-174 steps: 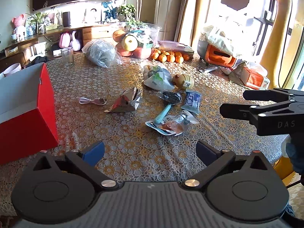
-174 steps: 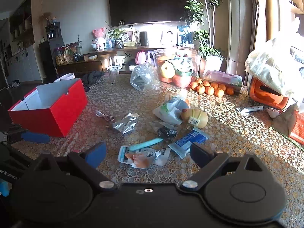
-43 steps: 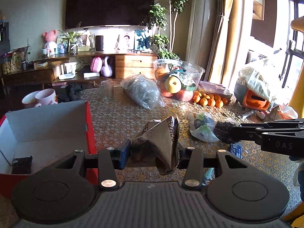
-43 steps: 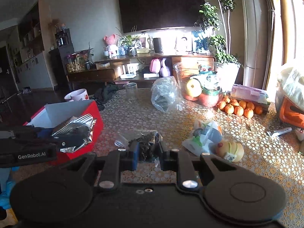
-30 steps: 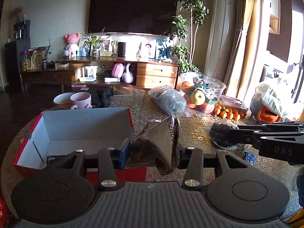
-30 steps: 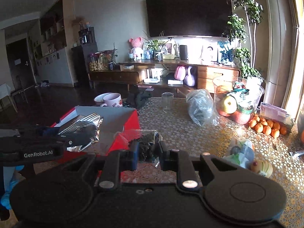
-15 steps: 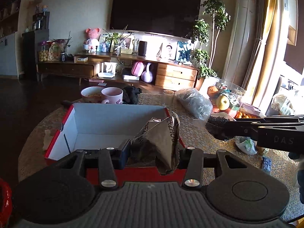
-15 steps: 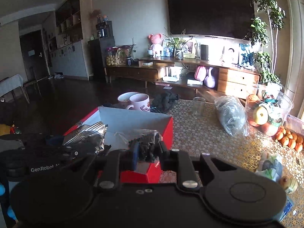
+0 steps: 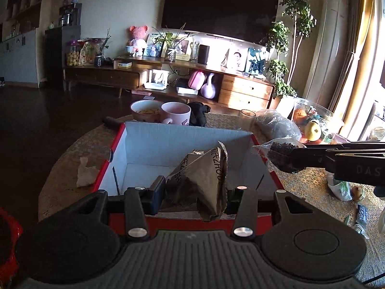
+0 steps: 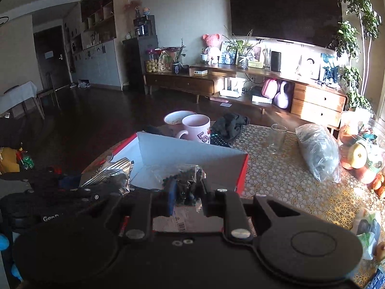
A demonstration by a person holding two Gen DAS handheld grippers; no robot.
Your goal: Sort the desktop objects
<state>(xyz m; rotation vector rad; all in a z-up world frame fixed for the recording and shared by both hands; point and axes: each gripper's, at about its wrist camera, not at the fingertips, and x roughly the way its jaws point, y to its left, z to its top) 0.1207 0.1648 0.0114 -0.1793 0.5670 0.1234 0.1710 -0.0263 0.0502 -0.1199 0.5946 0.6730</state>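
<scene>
red box open-topped, left gripper fingers pinching foil packet, right gripper fingers pinching clear bag above it

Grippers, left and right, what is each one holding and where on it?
Left gripper pinches the foil packet at its lower end. Right gripper clamps the clear bag of dark bits across its bunched middle.

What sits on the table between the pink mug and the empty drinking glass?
A heap of black cloth lies between the pink mug and the glass, best seen in the right wrist view. Something dark and keypad-like pokes out below it; I cannot tell what.
</scene>
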